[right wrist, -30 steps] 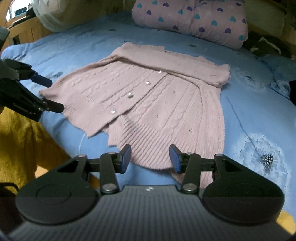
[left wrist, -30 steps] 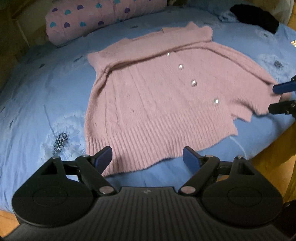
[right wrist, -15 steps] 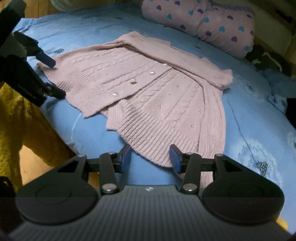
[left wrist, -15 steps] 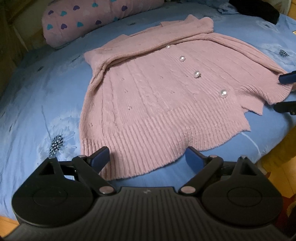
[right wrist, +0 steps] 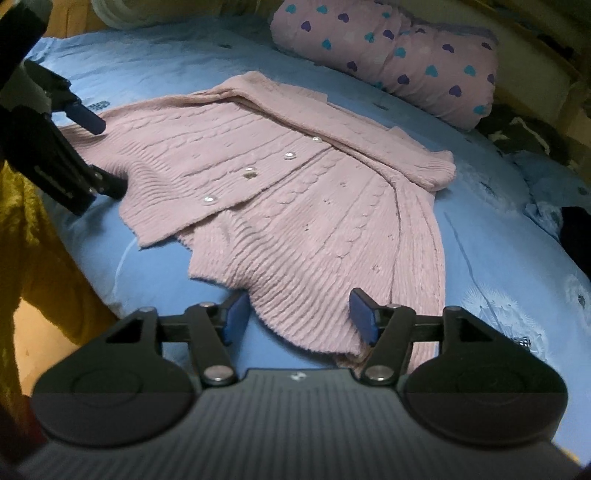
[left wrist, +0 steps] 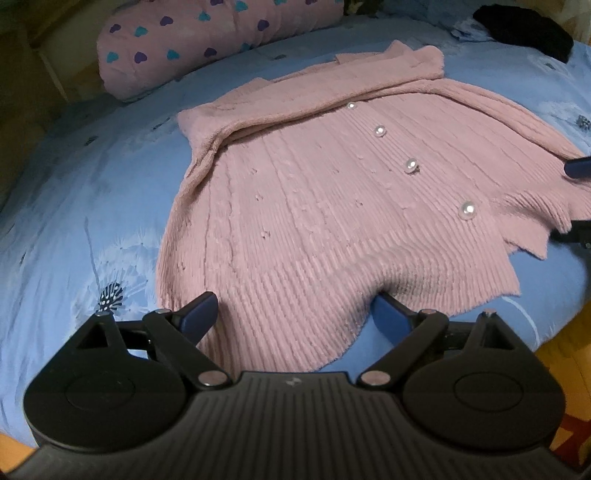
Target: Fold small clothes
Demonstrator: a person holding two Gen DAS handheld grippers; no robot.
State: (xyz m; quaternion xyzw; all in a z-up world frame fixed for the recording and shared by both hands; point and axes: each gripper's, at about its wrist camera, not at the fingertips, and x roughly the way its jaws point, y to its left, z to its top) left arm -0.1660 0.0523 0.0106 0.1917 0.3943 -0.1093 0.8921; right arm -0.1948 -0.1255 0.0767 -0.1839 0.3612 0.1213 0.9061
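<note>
A pink knit cardigan (left wrist: 314, 203) (right wrist: 295, 206) with pearl buttons lies flat on the blue bed sheet (left wrist: 92, 206), its sleeves folded across the top. My left gripper (left wrist: 295, 314) stands wide open low over one corner of the ribbed hem, which lies between its fingers untouched by the pads. My right gripper (right wrist: 299, 314) is over the opposite hem corner; its jaws are opening and the hem lies between them without being pinched. Each gripper shows in the other's view: the right gripper (left wrist: 561, 201) at the far right edge, the left gripper (right wrist: 99, 151) at the left.
A pink pillow (left wrist: 207, 37) (right wrist: 406, 62) with heart prints lies at the head of the bed. A black garment (left wrist: 524, 29) sits at the far corner. The bed edge drops to a wooden floor (left wrist: 569, 339). A yellow fabric (right wrist: 22, 240) hangs at the left.
Both grippers have sunk toward the cardigan's hem, which now lies between their fingers. The right jaws have spread clearly wider, the left ones slightly.
</note>
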